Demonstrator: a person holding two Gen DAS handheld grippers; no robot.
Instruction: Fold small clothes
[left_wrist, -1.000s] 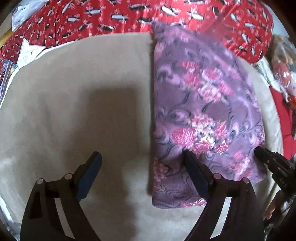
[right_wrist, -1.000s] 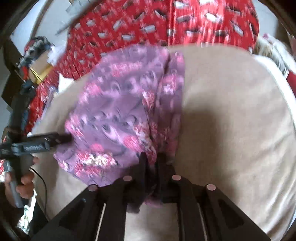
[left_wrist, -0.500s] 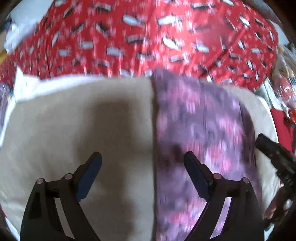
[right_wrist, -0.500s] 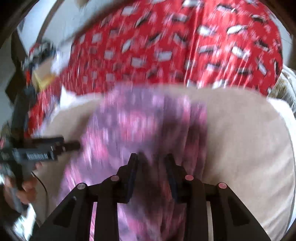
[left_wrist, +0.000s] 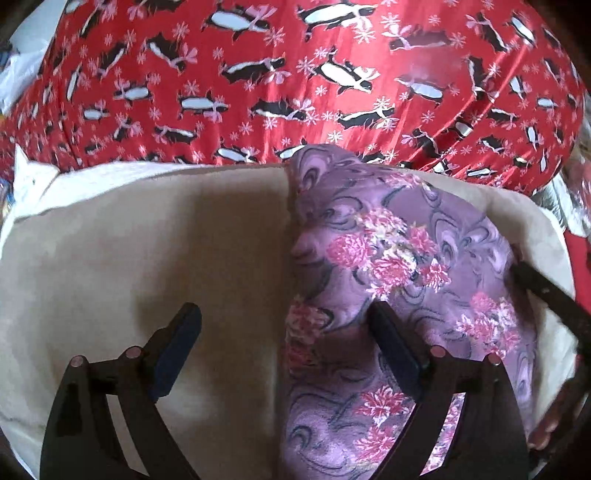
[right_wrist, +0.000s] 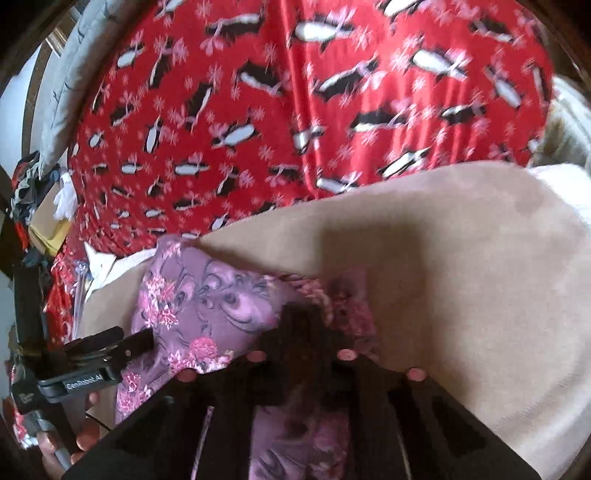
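My left tongs (left_wrist: 284, 347) stand wide open over the beige cushion (left_wrist: 147, 258), nothing between the fingers; the left pad (left_wrist: 177, 350) hangs above bare cushion, and the right pad (left_wrist: 395, 347) sits over the purple flowered garment (left_wrist: 399, 258), though I cannot tell whether it touches the cloth. The garment lies as a long strip on the right half of the cushion as my left camera sees it, its straight edge running down the cushion's middle and its far end reaching the cushion's far edge, where the red penguin-print fabric (left_wrist: 295, 74) begins. My right tongs (right_wrist: 306, 332) have just been closing, and the fingers now stand nearly together on a bunched fold of that garment at its right edge, the cloth gathered up between them. In the right camera's view the left tongs come in from the left side with my hand (right_wrist: 74, 439) gripping the handle, their tip at the garment's left edge.
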